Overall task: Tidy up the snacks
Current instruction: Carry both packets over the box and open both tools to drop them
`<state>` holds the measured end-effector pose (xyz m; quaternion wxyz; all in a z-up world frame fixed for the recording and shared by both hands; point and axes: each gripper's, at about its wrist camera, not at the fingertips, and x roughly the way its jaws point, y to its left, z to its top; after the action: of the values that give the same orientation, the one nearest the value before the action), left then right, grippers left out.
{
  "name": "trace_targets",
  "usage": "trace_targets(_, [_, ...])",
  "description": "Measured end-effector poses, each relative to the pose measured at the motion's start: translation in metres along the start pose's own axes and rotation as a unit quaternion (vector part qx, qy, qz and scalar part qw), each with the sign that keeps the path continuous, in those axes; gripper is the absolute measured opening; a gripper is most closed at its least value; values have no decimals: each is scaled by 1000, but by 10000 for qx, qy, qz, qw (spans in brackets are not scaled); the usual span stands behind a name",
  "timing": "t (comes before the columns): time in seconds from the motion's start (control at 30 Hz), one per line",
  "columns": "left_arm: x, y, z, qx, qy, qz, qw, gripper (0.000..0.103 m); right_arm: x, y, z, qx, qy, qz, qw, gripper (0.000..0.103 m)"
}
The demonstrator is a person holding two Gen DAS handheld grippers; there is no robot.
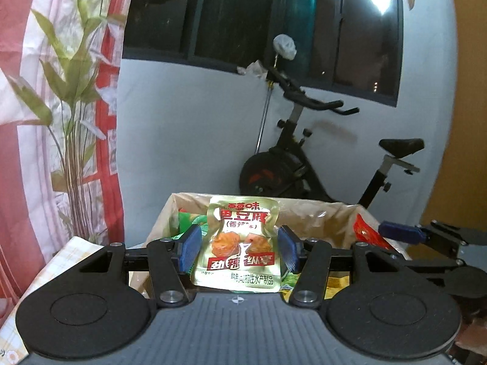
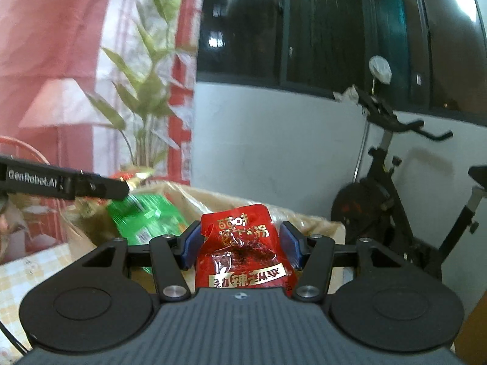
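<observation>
Here, both grippers holding snack packs over the lined box.
Left gripper (image 1: pixel 240 248) clamps gold packet (image 1: pixel 239 243) at frame center; right gripper (image 2: pixel 240 248) clamps red packet (image 2: pixel 243 252) at lower center, box (image 1: pixel 328 213) behind, green packs (image 2: pixel 146 219) inside at left.

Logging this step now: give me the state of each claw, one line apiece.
Left claw: shut on the gold snack packet, held above the lined box.
Right claw: shut on the red snack packet.
</observation>
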<state>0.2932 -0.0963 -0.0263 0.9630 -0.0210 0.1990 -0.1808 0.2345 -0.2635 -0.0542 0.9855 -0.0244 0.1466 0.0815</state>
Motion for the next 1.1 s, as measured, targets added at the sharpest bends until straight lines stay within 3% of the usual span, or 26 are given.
trace_targets(0.37, [25,3,-19,200,468,138,9986,62,15,-6,-20,-25,514,39,9987,61])
trace_targets(0.6, [12,4,-19,237,420,149,9987,86,5,-4,-23,-68,535,-82,9985,75])
trace_targets(0.83, [-5,6,-21,136,447,186,9987,87,-15,-6,-22,-103,494,-121,9987,77])
trace_targets(1.1, [-40,2,-31,119,218,214,9995,87,-47,-4,-26,-161,396,11,9991,77])
